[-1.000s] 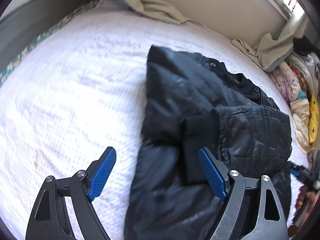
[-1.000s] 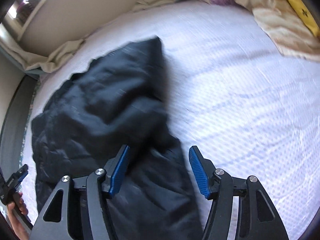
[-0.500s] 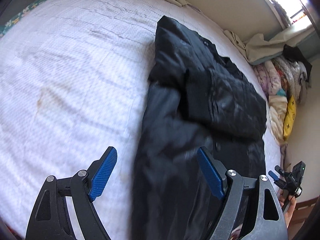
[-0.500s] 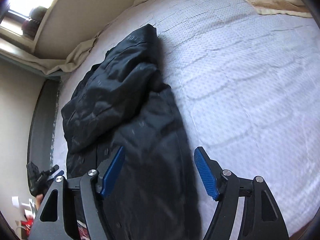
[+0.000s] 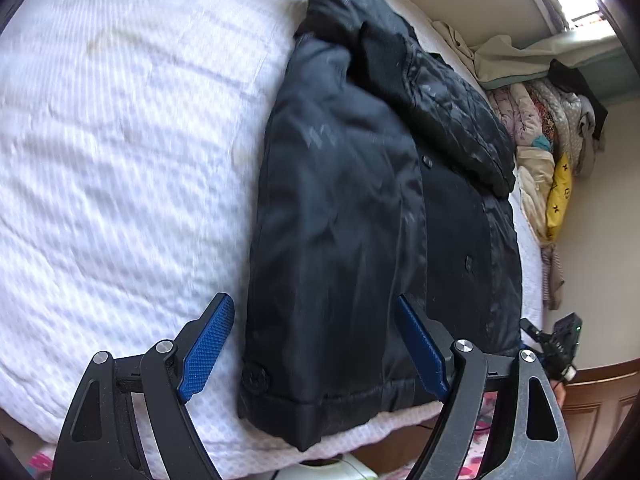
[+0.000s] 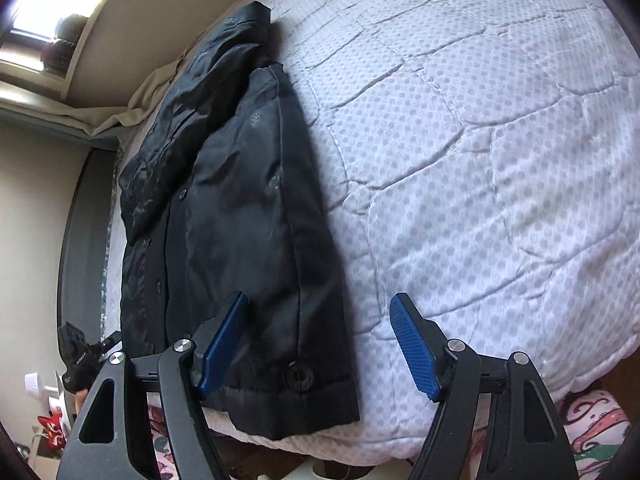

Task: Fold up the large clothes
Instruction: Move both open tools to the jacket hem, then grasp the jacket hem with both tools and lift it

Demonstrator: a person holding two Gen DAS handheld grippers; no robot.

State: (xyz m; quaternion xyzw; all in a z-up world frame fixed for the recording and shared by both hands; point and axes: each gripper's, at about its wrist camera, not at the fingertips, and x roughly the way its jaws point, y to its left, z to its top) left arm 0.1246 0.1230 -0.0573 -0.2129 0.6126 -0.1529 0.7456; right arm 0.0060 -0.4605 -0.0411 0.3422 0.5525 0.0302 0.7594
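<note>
A large black padded jacket (image 5: 352, 216) lies lengthwise on the white quilted bed (image 5: 120, 160), sleeves folded in over its front, its buttoned hem at the bed's near edge. It also shows in the right wrist view (image 6: 240, 216). My left gripper (image 5: 316, 344) is open and empty, its blue pads either side of the hem's left corner. My right gripper (image 6: 320, 344) is open and empty, over the hem's right corner. The right gripper also shows at the left view's right edge (image 5: 556, 344).
The white quilted bed (image 6: 480, 160) spreads wide on both sides of the jacket. A pile of folded clothes (image 5: 548, 140) sits at the far right by the wall. Beige cloth (image 6: 140, 108) lies along the headboard side. Patterned floor shows below the bed edge.
Both grippers have pulled back from the jacket's middle toward its hem at the bed's near edge. The jacket lies still, folded as before. Both grippers stay open.
</note>
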